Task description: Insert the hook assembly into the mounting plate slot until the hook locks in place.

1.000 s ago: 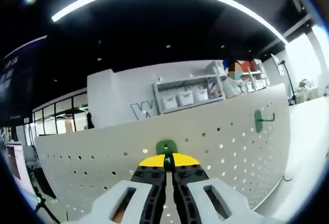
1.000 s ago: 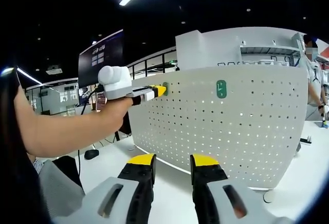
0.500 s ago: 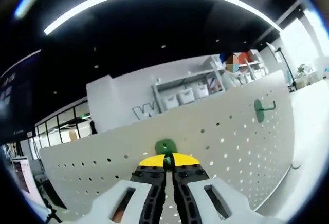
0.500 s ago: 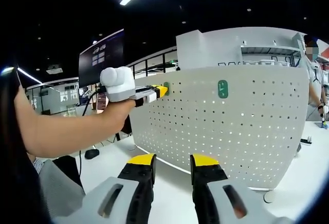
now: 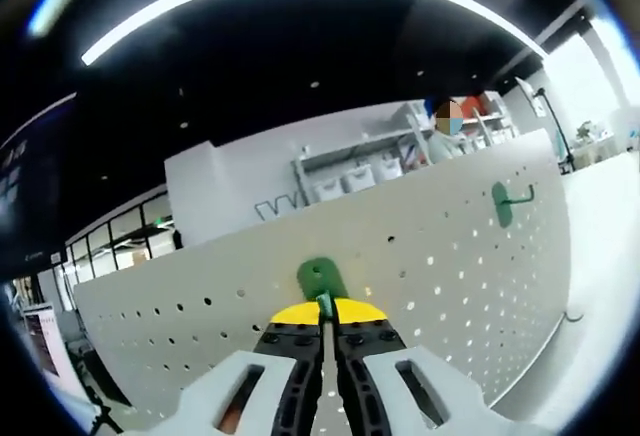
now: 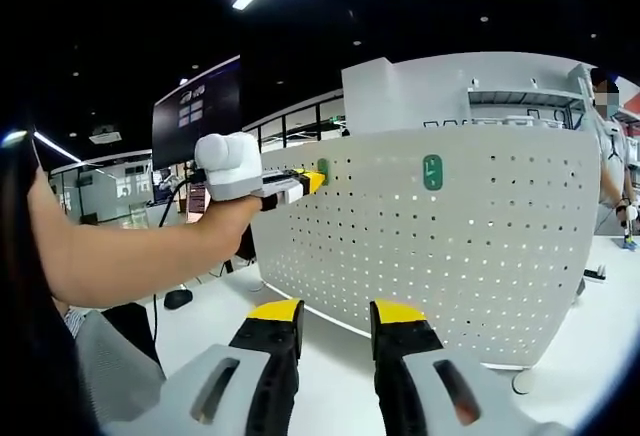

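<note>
Against the white pegboard [image 5: 450,256], my left gripper [image 5: 323,308] is clamping the green hook [image 5: 321,278] by its stem; I am keeping the base flat to the holes and pressing straight in. My right gripper [image 6: 334,313] is hanging open, well clear.

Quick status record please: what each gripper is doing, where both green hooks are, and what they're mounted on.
left gripper: jaws shut on the near green hook, pressed at the pegboard
right gripper: jaws open, holding nothing, back from the board
second green hook: on the pegboard, upper area, free of both grippers
lock state of near hook: cannot tell
bystander: past the board's far edge
</note>
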The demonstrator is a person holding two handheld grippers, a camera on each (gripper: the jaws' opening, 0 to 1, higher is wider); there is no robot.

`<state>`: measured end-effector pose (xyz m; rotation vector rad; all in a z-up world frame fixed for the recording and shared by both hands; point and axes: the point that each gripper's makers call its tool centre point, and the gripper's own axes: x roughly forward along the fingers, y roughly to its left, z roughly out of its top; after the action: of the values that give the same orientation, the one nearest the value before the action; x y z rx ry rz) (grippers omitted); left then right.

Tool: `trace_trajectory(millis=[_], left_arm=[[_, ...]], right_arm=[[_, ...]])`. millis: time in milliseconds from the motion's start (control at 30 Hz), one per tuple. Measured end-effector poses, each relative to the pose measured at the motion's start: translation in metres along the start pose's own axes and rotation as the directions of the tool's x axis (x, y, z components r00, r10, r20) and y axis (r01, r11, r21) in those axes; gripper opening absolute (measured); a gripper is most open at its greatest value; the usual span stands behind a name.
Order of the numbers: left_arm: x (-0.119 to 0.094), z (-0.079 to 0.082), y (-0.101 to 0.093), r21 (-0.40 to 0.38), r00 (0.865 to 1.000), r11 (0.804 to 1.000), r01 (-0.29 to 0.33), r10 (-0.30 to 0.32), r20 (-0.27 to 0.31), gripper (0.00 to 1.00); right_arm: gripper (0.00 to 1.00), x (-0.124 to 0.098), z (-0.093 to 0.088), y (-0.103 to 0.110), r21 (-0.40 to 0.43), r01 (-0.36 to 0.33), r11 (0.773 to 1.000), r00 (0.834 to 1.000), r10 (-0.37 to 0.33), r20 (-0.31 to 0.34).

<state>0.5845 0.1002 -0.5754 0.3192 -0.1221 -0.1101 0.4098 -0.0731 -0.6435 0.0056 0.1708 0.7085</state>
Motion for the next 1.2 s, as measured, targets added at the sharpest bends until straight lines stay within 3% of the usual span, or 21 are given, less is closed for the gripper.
trace_trajectory(millis=[300, 567, 733, 933, 1000, 1200], left_arm=[[-0.004, -0.01, -0.002, -0.041, 1.0, 0.999, 0.011, -0.012, -0.02, 0.08], [-0.012, 0.008, -0.002, -0.044, 0.999, 0.999, 0.015, -0.013, 0.034, 0.11], [-0.013, 0.013, 0.0, -0.044, 0.999, 0.999, 0.009, -0.007, 0.049, 0.08], [-0.011, 0.013, 0.0, 0.015, 0.999, 1.0, 0.002, -0.002, 0.034, 0.03], [-0.011, 0.013, 0.0, 0.09, 1.0, 0.996, -0.005, 0.003, 0.025, 0.03], [-0.008, 0.013, -0.002, 0.128, 1.0, 0.992, -0.008, 0.009, -0.006, 0.03]], right_arm=[[0.25, 0.002, -0.002, 0.0, 0.002, -0.001, 1.0, 1.0, 0.001, -0.007], [0.25, 0.003, -0.003, 0.002, 0.002, -0.007, 1.0, 1.0, 0.007, -0.011], [0.25, 0.004, -0.004, 0.004, -0.001, -0.012, 1.0, 1.0, 0.012, -0.013], [0.25, 0.004, -0.004, 0.003, 0.0, -0.01, 1.0, 1.0, 0.01, -0.013], [0.25, 0.004, -0.004, 0.002, 0.002, -0.01, 1.0, 1.0, 0.01, -0.015], [0.25, 0.004, -0.005, 0.003, 0.002, -0.013, 1.0, 1.0, 0.013, -0.014]])
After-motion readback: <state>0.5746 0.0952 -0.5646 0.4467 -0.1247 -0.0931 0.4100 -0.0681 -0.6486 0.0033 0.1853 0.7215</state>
